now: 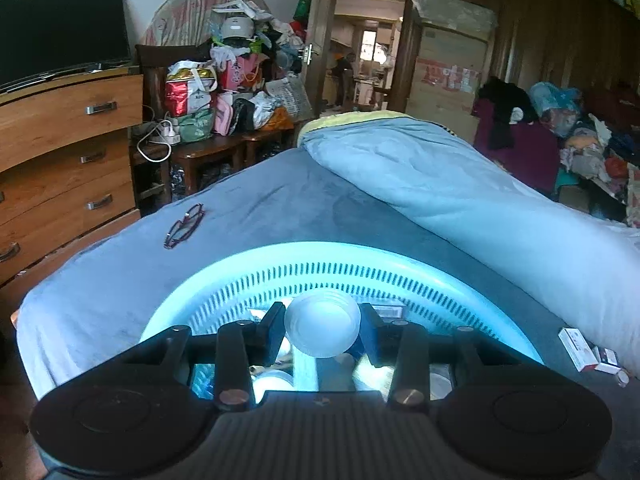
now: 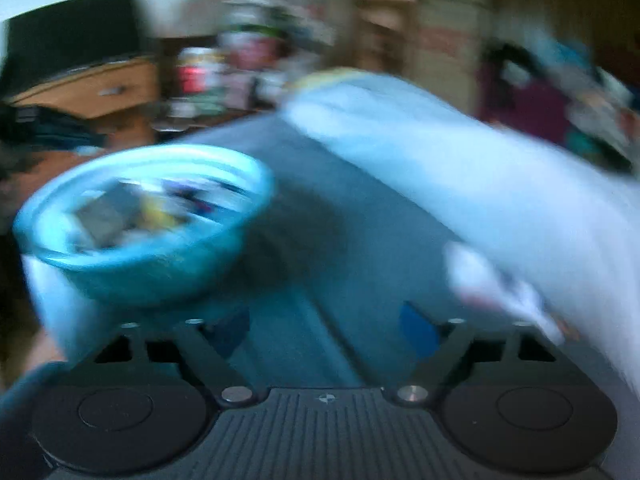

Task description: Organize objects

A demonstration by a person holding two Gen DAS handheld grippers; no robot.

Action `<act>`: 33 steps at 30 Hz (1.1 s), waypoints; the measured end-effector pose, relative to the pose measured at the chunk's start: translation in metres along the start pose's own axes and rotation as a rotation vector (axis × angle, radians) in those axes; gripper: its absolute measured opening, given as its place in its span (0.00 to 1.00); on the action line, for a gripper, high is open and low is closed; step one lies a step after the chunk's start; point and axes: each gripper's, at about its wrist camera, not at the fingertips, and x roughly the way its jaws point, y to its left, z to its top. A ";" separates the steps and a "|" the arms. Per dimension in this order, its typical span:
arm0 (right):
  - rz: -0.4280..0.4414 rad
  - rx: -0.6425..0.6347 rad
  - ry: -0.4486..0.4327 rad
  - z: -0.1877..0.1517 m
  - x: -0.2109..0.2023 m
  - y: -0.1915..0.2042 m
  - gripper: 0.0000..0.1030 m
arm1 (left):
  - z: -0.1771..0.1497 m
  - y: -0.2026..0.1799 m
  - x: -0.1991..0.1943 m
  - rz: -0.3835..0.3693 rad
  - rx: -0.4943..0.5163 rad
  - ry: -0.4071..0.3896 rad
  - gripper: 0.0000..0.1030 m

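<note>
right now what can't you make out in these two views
- Basket contents, left wrist view: mostly hidden behind the left hand-held gripper and the white bottle it grips.
- Small boxes, left wrist view: print too small to read.
- Basket contents and white items on the bed, right wrist view: smeared by motion blur.
- Right hand-held gripper: open and empty.

A bed [image 1: 280,200] covered in a grey-blue plush sheet carries the items. A rolled light blue quilt [image 1: 460,192] lies along its right side, running from near to far. A pair of dark-framed glasses [image 1: 185,226] lies folded on the sheet at far left. A turquoise slotted basket [image 1: 400,258] sits on the near middle, holding assorted goods too blurred to identify. Small red-and-white boxes [image 1: 578,348] lie on the sheet at near right, just beside the quilt.
</note>
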 end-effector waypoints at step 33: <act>0.215 0.095 -0.172 0.161 0.010 0.016 0.71 | 0.031 -0.012 -0.006 -0.003 0.083 -0.024 0.41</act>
